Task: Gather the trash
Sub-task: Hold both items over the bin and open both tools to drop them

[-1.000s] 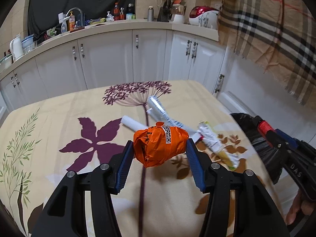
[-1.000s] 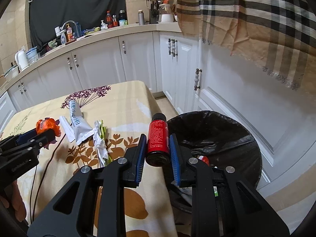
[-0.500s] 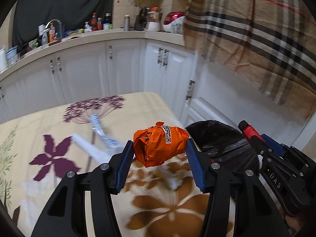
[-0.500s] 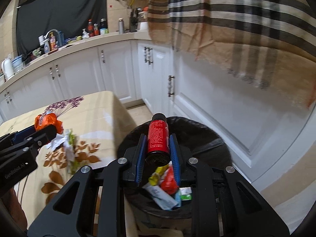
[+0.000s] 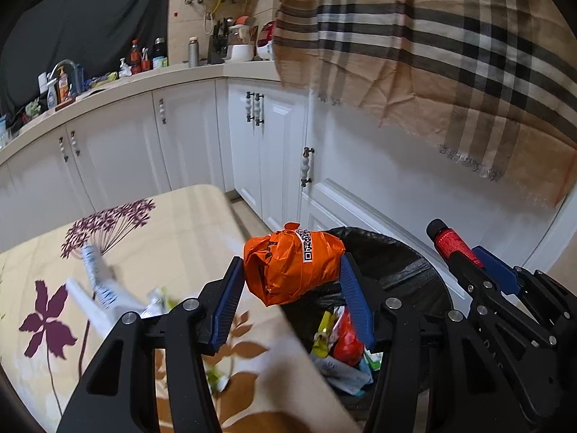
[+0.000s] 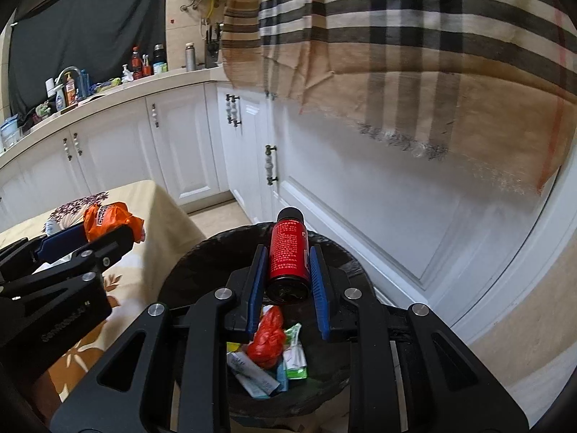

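Orange packet in left jaws, red can in right

orange packet: crinkled glossy plastic film, white paper label
red can: smooth metal, glossy print, black cap
bin liner: thin black plastic, wrinkled, slight sheen
tablecloth: smooth printed floral cloth
cabinet doors: glossy white
plaid cloth: woven, matt, frayed hem
gripper pads: blue ribbed
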Motion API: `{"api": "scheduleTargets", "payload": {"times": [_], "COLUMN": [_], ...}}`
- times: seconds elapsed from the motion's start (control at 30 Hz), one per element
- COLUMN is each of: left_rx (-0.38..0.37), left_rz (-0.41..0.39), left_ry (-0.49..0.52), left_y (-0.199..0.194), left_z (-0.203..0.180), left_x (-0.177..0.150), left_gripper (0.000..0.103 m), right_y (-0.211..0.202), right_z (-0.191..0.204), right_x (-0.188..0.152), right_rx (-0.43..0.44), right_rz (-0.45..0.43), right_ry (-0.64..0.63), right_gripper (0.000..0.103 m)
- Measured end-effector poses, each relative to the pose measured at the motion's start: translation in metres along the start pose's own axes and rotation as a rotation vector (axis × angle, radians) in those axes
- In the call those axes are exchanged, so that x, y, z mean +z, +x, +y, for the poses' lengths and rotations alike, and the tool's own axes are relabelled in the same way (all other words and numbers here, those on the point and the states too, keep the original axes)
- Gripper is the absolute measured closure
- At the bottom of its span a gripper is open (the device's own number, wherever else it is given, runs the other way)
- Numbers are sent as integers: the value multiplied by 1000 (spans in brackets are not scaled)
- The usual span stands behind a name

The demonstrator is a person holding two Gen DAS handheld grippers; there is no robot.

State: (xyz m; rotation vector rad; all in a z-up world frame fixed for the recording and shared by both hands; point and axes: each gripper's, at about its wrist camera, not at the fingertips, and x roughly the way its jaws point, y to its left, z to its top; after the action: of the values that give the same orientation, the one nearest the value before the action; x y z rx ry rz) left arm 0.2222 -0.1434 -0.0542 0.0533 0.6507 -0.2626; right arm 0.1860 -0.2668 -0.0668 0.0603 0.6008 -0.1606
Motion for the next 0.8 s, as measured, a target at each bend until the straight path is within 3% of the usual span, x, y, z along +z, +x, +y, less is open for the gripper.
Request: {"api": "scheduleTargets", "payload": {"times": [0.17, 0.27, 0.33, 0.8], "left_rx": [-3, 8, 7, 64], "left_rz": [27, 55, 64, 58], "left_ry": [10, 0, -15, -90], "left_y": [18, 28, 29, -7], "left_z": [-12, -12, -10, 41], "left_x": [2, 1, -1, -10], "left_gripper": [48, 36, 34, 30], "right_y": [12, 19, 21, 4], "right_z": [-11, -13, -14, 13], "right_x": [-1, -3, -4, -5], "right_rx": [-18, -27, -33, 39], "right_rz": [0, 13, 15, 24], "right_ry": [10, 15, 19, 9], "right_gripper": [79, 67, 66, 66]}}
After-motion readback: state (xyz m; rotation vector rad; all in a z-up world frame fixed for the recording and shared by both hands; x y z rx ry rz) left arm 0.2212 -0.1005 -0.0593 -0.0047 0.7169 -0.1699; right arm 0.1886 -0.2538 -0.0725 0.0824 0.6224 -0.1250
